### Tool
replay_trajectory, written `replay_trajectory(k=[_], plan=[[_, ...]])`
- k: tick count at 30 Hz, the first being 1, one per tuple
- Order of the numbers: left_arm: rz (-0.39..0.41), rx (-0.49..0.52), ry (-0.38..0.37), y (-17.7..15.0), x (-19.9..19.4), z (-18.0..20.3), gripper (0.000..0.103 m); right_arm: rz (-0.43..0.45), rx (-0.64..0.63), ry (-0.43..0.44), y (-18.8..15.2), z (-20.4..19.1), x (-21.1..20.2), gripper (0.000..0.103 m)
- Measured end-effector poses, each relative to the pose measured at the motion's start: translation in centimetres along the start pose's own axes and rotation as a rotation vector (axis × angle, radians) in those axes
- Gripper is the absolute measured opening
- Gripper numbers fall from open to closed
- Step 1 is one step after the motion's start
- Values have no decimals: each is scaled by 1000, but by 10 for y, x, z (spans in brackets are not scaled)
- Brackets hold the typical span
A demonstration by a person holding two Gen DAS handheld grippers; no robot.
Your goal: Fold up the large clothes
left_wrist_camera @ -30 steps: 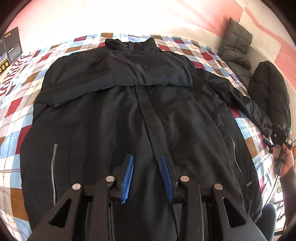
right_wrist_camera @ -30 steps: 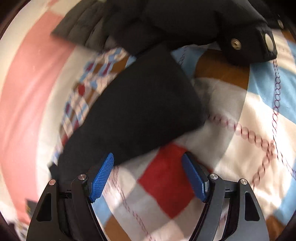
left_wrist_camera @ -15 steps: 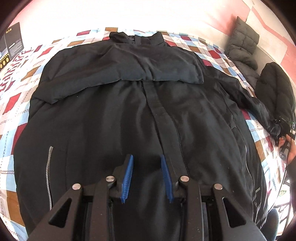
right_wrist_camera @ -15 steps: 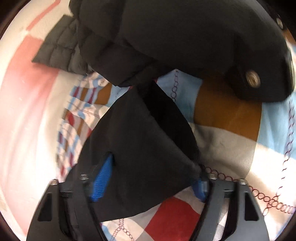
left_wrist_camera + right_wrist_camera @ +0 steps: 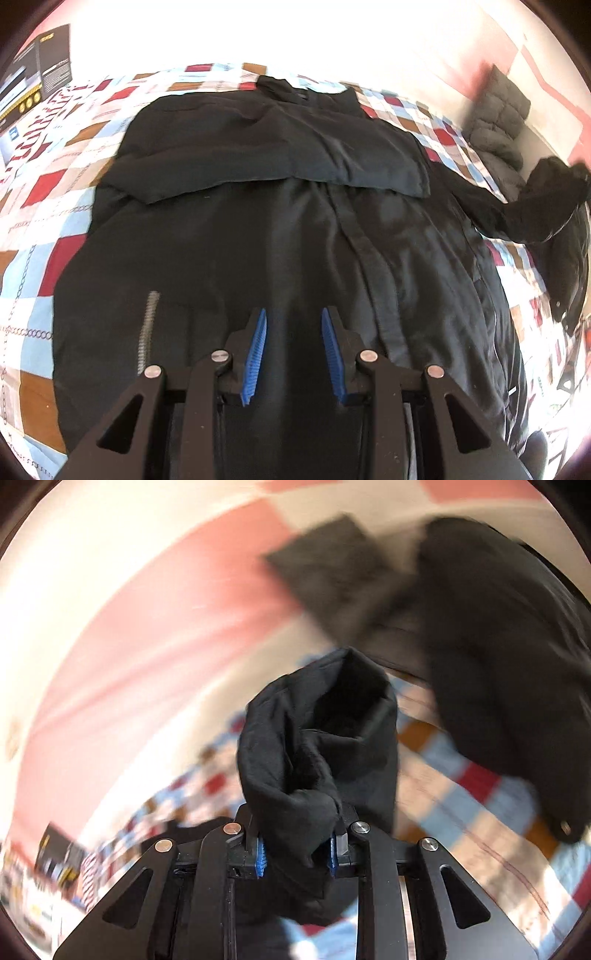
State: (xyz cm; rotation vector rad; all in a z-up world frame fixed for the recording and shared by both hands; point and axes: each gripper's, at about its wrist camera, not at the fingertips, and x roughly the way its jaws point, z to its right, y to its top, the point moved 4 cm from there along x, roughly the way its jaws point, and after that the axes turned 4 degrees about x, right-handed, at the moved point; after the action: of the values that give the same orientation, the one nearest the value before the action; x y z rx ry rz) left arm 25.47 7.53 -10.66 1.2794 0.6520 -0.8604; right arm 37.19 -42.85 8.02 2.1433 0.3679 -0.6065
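A large black jacket (image 5: pixel 280 236) lies front up on a checked bedspread (image 5: pixel 48 206), its left sleeve folded across the chest. My left gripper (image 5: pixel 293 325) is open and empty, hovering over the jacket's lower front. My right gripper (image 5: pixel 295 843) is shut on the cuff of the jacket's right sleeve (image 5: pixel 317 738), which bunches up between the blue pads. In the left wrist view that sleeve (image 5: pixel 532 206) is lifted off the bed at the far right.
A second black padded coat (image 5: pixel 498 657) and a grey quilted garment (image 5: pixel 498 118) lie at the bed's right side by a pink and white wall. Dark boxes (image 5: pixel 37 74) stand at the bed's far left corner.
My right gripper closed on the sleeve cuff and lifted it off the bedspread. My left gripper moved closer over the jacket and stayed open.
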Motion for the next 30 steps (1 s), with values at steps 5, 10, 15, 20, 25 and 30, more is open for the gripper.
replay_trajectory(k=[5,10,15,20,25,30], plan=[[14,-37,10,-5,-8,-23,33,-40,-160,130,-9,-115,21,22],[27,-71,36,-8,-13,-53,33,-137,-290,217,-57,-205,55,22],[38,-113,62,-7,-12,-83,33,-270,-382,270,-128,-263,92,22],[61,-130,73,-1,-11,-104,33,-426,-446,292,-210,-293,145,22],[80,-139,78,5,-12,-115,33,-585,-476,296,-277,-303,197,33],[91,-127,77,13,-15,-117,33,-703,-431,366,-311,-303,203,68]])
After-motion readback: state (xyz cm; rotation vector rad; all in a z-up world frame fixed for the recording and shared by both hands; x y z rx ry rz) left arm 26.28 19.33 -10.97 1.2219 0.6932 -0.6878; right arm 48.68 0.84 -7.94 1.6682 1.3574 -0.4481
